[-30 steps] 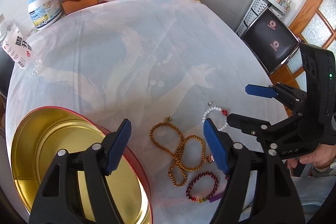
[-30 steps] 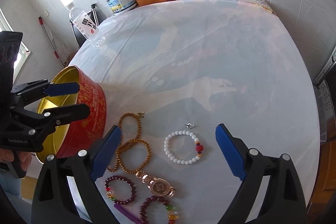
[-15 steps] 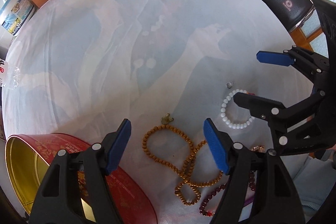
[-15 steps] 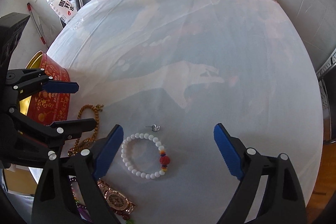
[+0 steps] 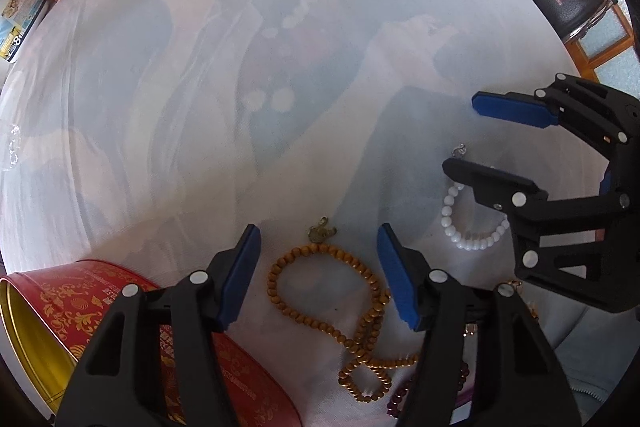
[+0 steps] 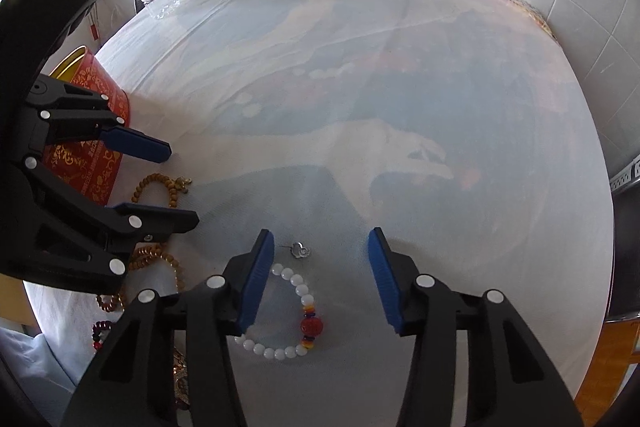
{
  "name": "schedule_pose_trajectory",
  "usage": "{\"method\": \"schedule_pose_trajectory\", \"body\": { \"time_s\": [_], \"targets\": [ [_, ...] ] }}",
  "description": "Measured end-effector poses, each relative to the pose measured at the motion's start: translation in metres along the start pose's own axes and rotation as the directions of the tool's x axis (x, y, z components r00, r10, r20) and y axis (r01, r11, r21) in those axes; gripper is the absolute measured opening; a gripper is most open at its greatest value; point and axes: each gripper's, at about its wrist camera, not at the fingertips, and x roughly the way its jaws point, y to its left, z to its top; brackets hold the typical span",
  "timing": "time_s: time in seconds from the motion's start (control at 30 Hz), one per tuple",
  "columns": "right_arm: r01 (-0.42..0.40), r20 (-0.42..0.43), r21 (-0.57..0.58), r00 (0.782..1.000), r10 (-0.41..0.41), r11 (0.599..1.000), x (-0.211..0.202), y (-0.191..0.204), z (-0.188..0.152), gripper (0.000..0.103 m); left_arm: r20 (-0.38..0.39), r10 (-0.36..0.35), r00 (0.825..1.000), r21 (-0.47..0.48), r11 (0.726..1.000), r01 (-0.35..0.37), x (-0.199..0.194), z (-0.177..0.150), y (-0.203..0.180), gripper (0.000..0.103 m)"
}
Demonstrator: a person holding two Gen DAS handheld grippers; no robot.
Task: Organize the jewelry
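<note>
Left gripper (image 5: 318, 277) closing around looped wooden beads (image 5: 320, 287), untouched. Right gripper (image 6: 320, 279) closing over glossy white bracelet (image 6: 288, 307), pads clear; round tin (image 5: 100, 311) at eight o'clock.

Your left gripper (image 5: 318, 273) is matte black plastic with two long fingers, each lined inside with a ribbed blue pad and studded with round silver-white pivot pins. Your right gripper (image 6: 321, 277) is built the same: black angular linkage arms with open triangular cut-outs, blue pads (image 6: 256, 283), pale rivets, and one small screw near a fingertip.
</note>
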Motion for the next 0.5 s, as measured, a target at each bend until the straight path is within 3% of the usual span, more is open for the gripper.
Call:
{"method": "schedule_pose_trajectory", "body": {
  "time_s": [0.07,0.13,0.2,0.3,0.5],
  "targets": [
    [0.007,0.0,-0.015,1.0,-0.007,1.0,0.0,0.002,-0.002,0.044,0.004,0.006,1.0,-0.002,1.0,-0.006,0.0,0.001,0.0,0.055],
    [0.003,0.002,-0.026,1.0,-0.003,1.0,-0.001,0.005,-0.003,0.033,0.014,0.001,1.0,0.0,1.0,-0.001,-0.003,0.003,0.001,0.041],
    [-0.013,0.002,-0.022,1.0,0.013,1.0,-0.001,0.006,-0.003,0.017,0.016,-0.005,1.0,0.0,1.0,0.005,-0.004,0.003,0.0,0.034],
    [-0.031,0.001,-0.01,1.0,0.031,0.999,-0.001,0.006,-0.002,0.01,0.016,-0.021,1.0,0.01,1.0,0.02,-0.007,0.002,-0.001,0.013],
    [-0.077,0.004,0.045,0.997,0.077,0.996,-0.009,-0.001,-0.001,0.01,0.047,-0.061,0.997,-0.037,0.997,0.063,-0.016,-0.006,0.005,0.013]
  ]
}}
